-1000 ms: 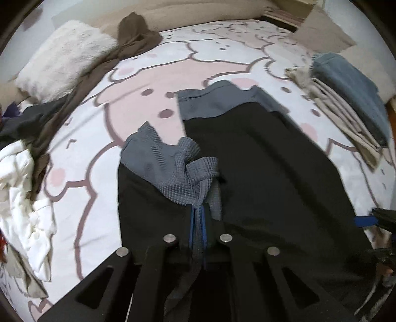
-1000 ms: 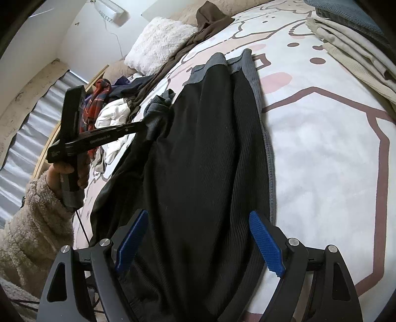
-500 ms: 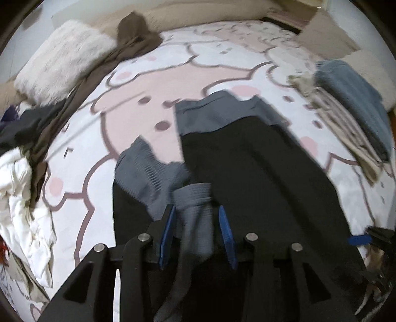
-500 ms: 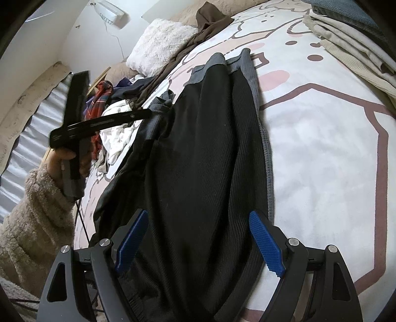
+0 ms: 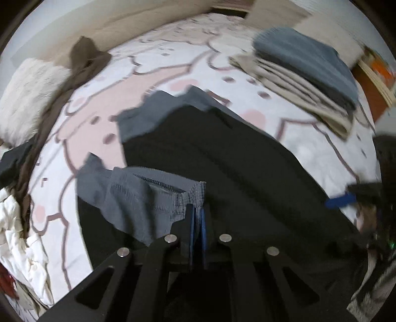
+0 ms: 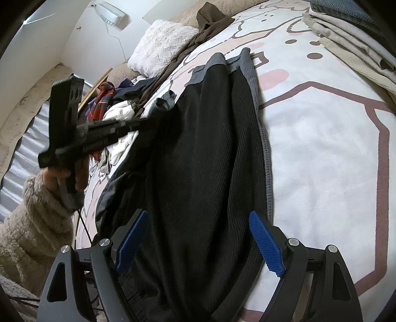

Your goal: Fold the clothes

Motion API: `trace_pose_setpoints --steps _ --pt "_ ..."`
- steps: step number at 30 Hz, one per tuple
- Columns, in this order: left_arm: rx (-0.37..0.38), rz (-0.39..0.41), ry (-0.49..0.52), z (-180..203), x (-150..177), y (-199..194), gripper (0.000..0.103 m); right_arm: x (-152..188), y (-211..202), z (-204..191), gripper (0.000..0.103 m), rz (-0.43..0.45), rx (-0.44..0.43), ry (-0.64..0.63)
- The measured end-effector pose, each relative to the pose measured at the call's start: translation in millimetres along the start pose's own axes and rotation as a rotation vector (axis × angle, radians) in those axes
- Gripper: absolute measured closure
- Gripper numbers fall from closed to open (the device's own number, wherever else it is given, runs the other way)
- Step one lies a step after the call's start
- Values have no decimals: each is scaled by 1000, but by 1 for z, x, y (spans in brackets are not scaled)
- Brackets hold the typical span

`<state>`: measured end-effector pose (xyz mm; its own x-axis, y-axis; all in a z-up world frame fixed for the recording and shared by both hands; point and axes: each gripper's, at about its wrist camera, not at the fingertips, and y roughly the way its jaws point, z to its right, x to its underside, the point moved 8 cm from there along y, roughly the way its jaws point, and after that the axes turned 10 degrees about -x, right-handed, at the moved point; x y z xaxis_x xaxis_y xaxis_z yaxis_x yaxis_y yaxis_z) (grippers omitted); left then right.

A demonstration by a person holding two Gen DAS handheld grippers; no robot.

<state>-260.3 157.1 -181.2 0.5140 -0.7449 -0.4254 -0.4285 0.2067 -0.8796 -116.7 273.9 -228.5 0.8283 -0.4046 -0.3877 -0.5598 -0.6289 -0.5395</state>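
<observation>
— What's over on the left side of the bed?

— A heap of unfolded clothes [image 6: 116, 116], white, dark and red plaid, with a fluffy white pillow [image 6: 160, 47] beyond it and a long brown garment [image 6: 198, 32] trailing down from the headboard end. A hand in a fuzzy beige sleeve [image 6: 32, 223] holds the left gripper [image 5: 196, 218] there. Its jaws have just been closing, and the 2 blue pads are now pinched tight on the grey cuff [image 5: 195, 195] of a sleeve of the black garment [image 6: 198, 161].

— And the garment itself?

— It lies lengthwise down the middle of the bed [image 6: 334, 161], its long axis running from the near edge toward the headboard. The grey trimmed end points away, toward the pillows; the dark end comes toward the right gripper. The gripped sleeve is drawn across its left part.

— The right gripper?

— The right gripper [image 6: 198, 237] hovers over the near end of the garment, jaws spread wide, the black cloth under the gap, nothing pressed between the pads.

— What's the surface like?

— A white bedspread with a pink and brown cartoon pattern. On the right, 1 stack of folded clothes [image 5: 309, 81], beige layers with blue on top. The wall behind is white, with a small white device [image 6: 111, 14] mounted on it and a cord hanging.
</observation>
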Motion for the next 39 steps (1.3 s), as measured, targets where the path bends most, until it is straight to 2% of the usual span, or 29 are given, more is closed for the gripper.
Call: trace_pose_setpoints --steps 2,4,5,6,10,14,17,19,21,23,28,32,36,37,38,39 --pt "-35 6 -16 -3 5 2 97 0 -1 0 19 0 -2 -2" --pt "-61 3 -43 -10 8 2 85 0 -1 0 19 0 -3 -2" --pt "-72 1 -56 -13 9 2 66 0 -1 0 19 0 -4 -2" --pt "-77 3 -64 -15 10 2 54 0 -2 0 19 0 -5 -2" --pt "-68 9 -79 -18 7 1 53 1 -2 0 19 1 -6 -1" --pt "2 -30 -171 -25 3 9 53 1 -3 0 19 2 -9 -3" --pt "160 -73 -226 -12 4 8 54 1 -3 0 19 2 -11 -4" --pt "258 -73 -176 12 6 -2 54 1 -3 0 19 3 -14 -6" --pt "291 -66 -120 28 9 -10 54 2 -3 0 19 5 -17 -5" --pt "255 -33 -100 28 9 -19 54 2 -3 0 19 7 -20 -5" --pt "92 27 -142 -11 2 -26 54 2 -4 0 19 10 -25 -9" --pt "44 -14 -120 -25 0 -6 54 3 -4 1 19 10 -24 -9" --pt "62 -91 -63 -16 8 18 54 3 -4 0 19 8 -27 -13" --pt "68 -107 -51 -11 11 23 56 3 -4 0 19 8 -27 -13" --pt "68 -122 -45 -9 13 27 74 3 -4 0 19 7 -27 -13" --pt "62 -137 -42 -8 15 30 99 3 -4 0 19 7 -26 -13"
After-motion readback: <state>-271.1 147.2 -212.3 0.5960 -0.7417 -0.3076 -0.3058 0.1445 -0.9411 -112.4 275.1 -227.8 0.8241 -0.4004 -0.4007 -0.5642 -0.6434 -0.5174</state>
